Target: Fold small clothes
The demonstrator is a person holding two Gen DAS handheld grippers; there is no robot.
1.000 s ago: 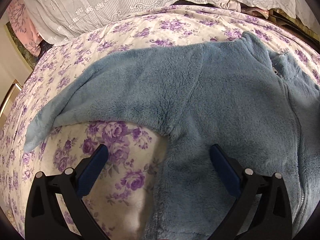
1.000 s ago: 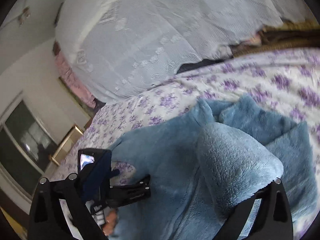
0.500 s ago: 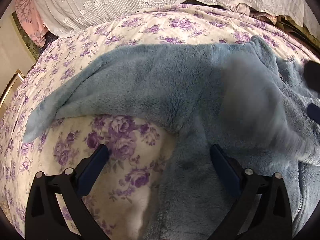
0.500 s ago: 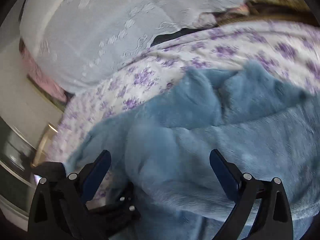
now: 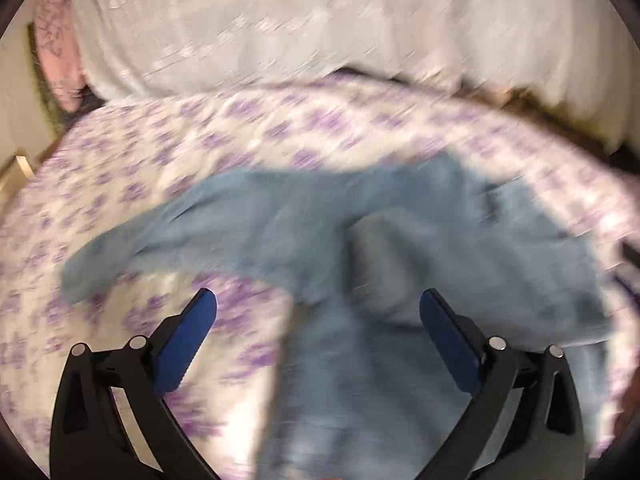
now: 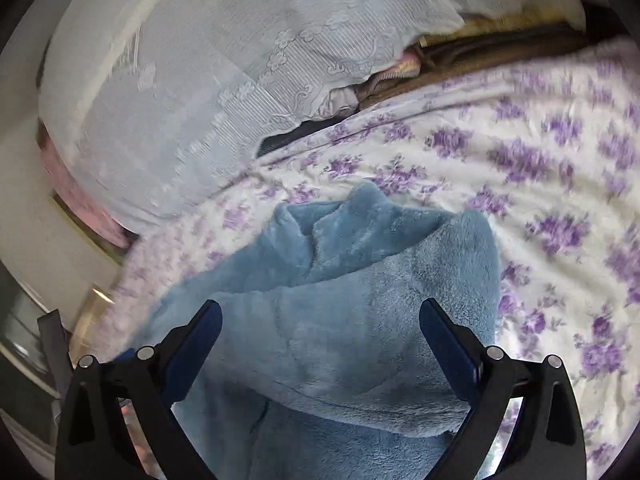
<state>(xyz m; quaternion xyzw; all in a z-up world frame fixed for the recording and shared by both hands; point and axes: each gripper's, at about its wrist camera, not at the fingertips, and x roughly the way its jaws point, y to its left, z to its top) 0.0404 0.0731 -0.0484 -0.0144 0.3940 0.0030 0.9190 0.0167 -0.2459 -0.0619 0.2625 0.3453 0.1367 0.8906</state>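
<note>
Softly fuzzy blue fleece jacket [image 6: 360, 320] lies rumpled on floral bedspread [image 6: 540, 168].

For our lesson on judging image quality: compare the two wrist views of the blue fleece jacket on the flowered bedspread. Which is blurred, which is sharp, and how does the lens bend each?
Left wrist view: heavy motion blur smears the blue fleece jacket and flowered bedspread; only the left gripper is crisp. Right wrist view: jacket pile sharp, bedspread blurred toward the right edge. Both: fisheye curvature, dark corners.
</note>
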